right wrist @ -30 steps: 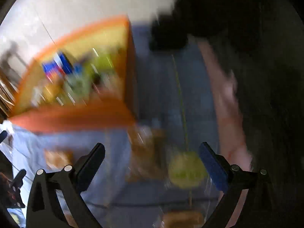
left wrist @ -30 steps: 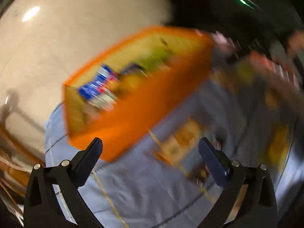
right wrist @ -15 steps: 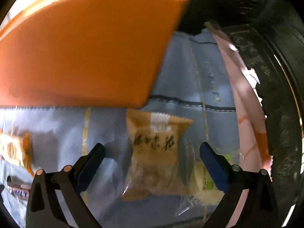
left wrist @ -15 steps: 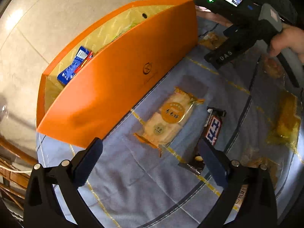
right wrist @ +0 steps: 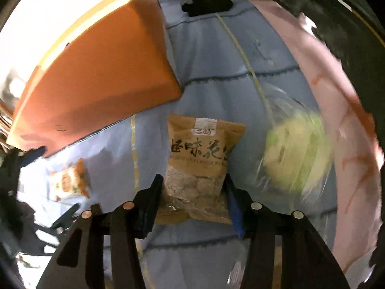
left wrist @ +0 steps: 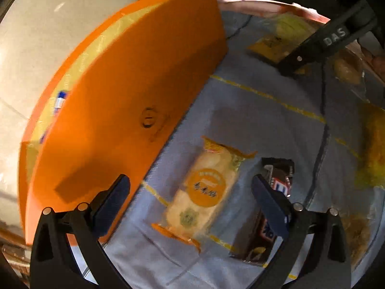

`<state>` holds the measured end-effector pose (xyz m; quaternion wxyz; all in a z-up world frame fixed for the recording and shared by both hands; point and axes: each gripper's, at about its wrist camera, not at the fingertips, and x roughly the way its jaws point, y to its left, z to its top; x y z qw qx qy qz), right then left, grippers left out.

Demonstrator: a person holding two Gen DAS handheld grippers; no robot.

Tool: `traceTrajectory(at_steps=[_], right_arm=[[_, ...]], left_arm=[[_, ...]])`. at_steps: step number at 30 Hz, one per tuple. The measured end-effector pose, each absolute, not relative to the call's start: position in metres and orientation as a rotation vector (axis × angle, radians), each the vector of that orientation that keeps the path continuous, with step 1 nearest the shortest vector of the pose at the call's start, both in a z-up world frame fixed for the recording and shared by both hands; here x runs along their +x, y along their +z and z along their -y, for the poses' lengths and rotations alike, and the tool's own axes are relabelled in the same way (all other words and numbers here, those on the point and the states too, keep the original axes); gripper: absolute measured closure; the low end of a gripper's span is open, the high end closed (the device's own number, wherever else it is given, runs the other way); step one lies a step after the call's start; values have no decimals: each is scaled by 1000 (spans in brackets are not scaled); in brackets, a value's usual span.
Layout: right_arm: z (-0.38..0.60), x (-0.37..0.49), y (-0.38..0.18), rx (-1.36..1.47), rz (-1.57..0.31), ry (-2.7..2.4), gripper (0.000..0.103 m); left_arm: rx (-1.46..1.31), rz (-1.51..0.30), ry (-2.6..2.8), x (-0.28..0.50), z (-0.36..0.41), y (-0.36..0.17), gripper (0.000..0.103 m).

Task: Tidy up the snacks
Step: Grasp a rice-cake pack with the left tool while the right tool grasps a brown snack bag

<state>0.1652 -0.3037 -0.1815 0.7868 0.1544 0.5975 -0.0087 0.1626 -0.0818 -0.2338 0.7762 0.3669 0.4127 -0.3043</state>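
The box's (left wrist: 125, 96) near wall hid most of its contents; a green-and-cream packet (right wrist: 297, 154) was motion-blurred, and a chocolate bar (left wrist: 262, 231) sat partly behind a finger.

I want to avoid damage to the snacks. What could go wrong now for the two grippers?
1. The right gripper has just been closing on the brown snack packet at its lower part only; it may crush the pieces inside or slip.
2. The open left gripper has the chocolate bar beside the rice cracker packet; one finger may catch it.
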Motion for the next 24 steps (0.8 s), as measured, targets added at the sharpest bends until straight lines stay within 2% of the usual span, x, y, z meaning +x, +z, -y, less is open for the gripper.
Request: traceTrajectory(at_steps=[4,5,6,7,8,9,15,18,24], right_arm=[[305,152,-180,348,-1283,-13,53],[306,149,-179,360,-1285,-15,53],[308,148,-180,367,-1285,-16,53],[310,144,-179,372,-1282,-19,53],[311,142,-178,376,-1276,-27,53],[308,139,-176,378,-1269,-38,53],[303,113,-162,393,-1225,-40,53],[298,105,-147,416,-1176,-10,55],[284,83,-98,358,-1087,34,56]], left_arm=[[687,-990,-773,171,79,-242,5],[640,-1014,-785,174,76,-243,15],[569,-1043,-797,178,72,-245,40],[522,-1036,-778,178,68,-245,42],[505,-1025,-754,178,66,-245,51],[488,-1013,-740,176,65,-244,68],[444,-1013,-655,144,61,-237,69],[322,-1093,-545,138,54,-231,69],[136,-1003,-473,115,28,-170,69]])
